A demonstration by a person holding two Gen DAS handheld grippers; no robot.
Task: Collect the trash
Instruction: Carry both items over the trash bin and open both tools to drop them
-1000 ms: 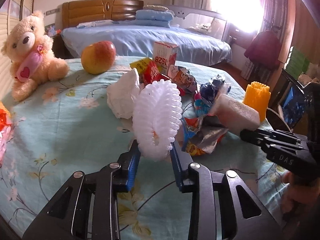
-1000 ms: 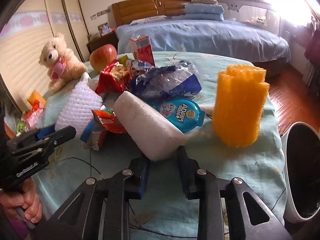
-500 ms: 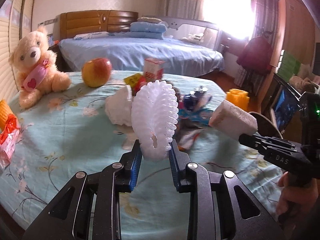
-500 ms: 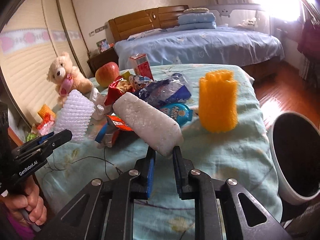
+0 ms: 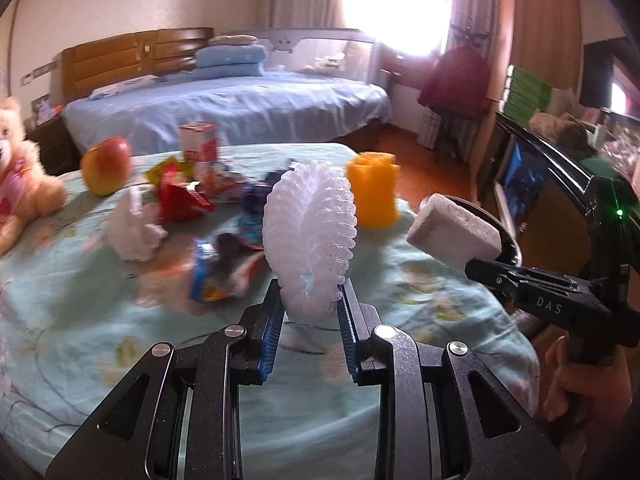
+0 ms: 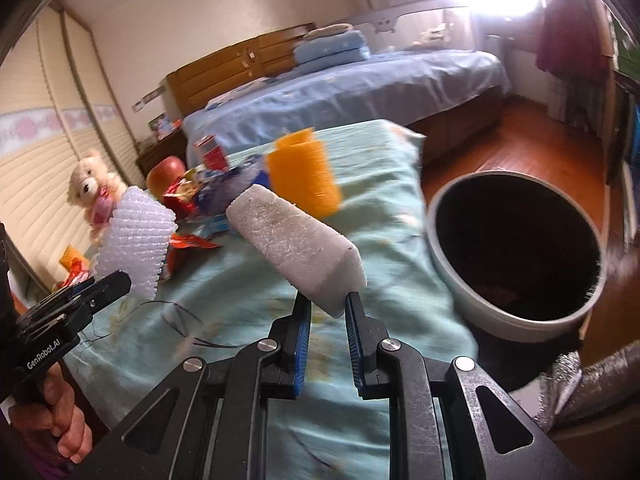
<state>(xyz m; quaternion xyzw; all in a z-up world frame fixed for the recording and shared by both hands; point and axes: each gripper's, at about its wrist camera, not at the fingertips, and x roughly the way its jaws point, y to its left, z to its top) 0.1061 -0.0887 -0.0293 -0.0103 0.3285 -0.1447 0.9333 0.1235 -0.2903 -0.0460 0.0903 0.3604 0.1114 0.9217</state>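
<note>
Off the tabletop's [image 6: 384, 208] right edge, the wide mouth of the round grey bin [image 6: 516, 320] gapes unobstructed from above. The near strip of floral blue cloth lies bare. Farther back, crumpled snack wrappers [image 5: 224, 264], a wadded white tissue [image 5: 134, 228] and an upright orange foam sleeve [image 6: 304, 178] crowd the way across.

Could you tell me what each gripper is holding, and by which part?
Left gripper: white foam net, lower edge. Right gripper: grey foam block, near end.
</note>
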